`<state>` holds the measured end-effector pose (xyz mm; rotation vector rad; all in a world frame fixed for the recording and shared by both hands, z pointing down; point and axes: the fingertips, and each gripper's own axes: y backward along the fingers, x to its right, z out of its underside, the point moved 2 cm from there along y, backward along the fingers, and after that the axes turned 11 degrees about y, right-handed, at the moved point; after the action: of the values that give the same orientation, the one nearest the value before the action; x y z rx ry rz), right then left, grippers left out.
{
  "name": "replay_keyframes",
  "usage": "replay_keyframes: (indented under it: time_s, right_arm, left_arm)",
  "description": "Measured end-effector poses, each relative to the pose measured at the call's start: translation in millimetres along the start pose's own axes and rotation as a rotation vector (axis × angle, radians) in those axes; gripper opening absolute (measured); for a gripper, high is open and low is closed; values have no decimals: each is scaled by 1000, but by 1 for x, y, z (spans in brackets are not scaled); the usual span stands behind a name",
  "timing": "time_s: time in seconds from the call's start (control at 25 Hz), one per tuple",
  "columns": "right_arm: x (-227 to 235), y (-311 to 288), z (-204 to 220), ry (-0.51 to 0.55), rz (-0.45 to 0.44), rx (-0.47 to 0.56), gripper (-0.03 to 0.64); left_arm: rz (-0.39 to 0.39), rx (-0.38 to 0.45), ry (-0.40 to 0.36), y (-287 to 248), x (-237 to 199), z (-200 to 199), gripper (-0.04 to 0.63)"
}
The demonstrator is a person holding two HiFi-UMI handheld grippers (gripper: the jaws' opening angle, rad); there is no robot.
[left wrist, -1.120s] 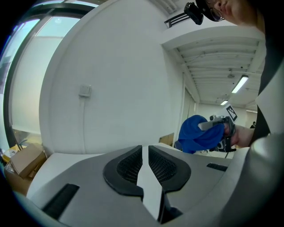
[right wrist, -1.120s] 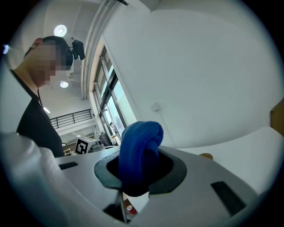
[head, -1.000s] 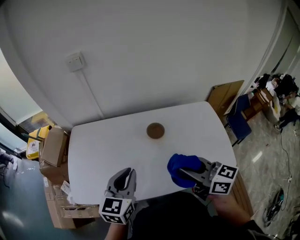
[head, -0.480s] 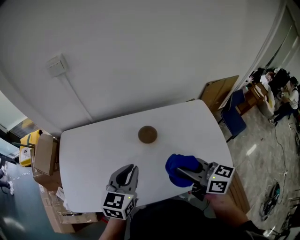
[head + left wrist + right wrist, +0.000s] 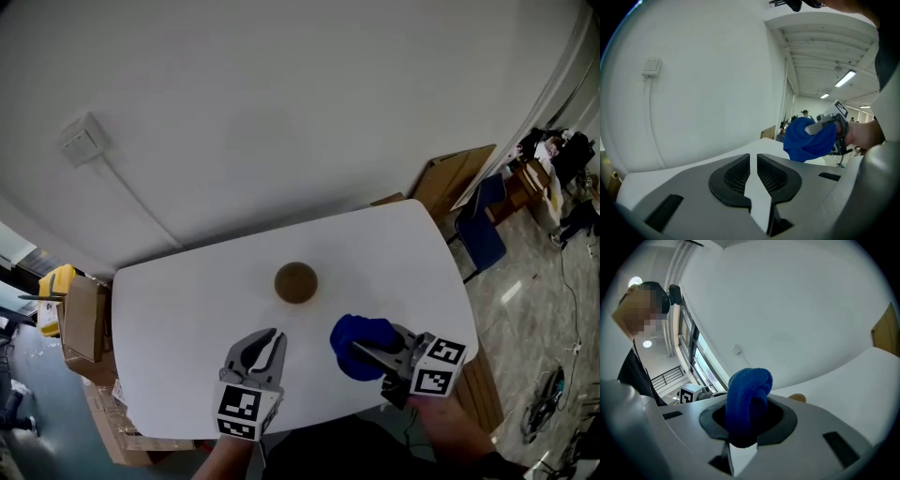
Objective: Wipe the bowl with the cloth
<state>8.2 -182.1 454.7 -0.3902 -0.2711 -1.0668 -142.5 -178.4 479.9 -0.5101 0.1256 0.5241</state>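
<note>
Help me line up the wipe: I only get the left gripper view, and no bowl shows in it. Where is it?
Observer: The brown bowl stands on the white table, out ahead, with nothing touching it.
Operator: Is the cloth gripped properly?
Observer: In the right gripper view, the blue cloth is bunched between the jaws of the right gripper, which are shut on it.
Operator: Which side of the bowl am I on?
Observer: In the head view, your left gripper is nearer the person and slightly left of the bowl.
</note>
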Motion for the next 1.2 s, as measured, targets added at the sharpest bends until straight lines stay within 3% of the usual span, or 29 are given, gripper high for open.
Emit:
replay_keyframes:
  time_s: [0.16, 0.36, 0.52, 0.72, 1.08, 1.2]
  right_arm:
    - [12, -16, 16, -21, -17, -30, 81]
    - [34, -27, 34, -52, -23, -50, 81]
    - [52, -40, 47, -71, -19, -59, 81]
    - [65, -60, 56, -84, -31, -41, 81]
    - [79, -69, 83, -135, -42, -58, 81]
    - [86, -63, 88, -149, -23, -59, 81]
  left_arm:
    - [6, -51, -14, -29, -15, 16, 66]
    - [19, -94, 38, -65, -31, 33, 85]
    - [48, -155, -17, -92, -34, 50, 138]
    - [52, -222, -157, -117, -41, 69, 167]
    - [73, -384, -554, -161, -42, 108, 169]
    - [77, -448, -616, -171, -42, 120, 169]
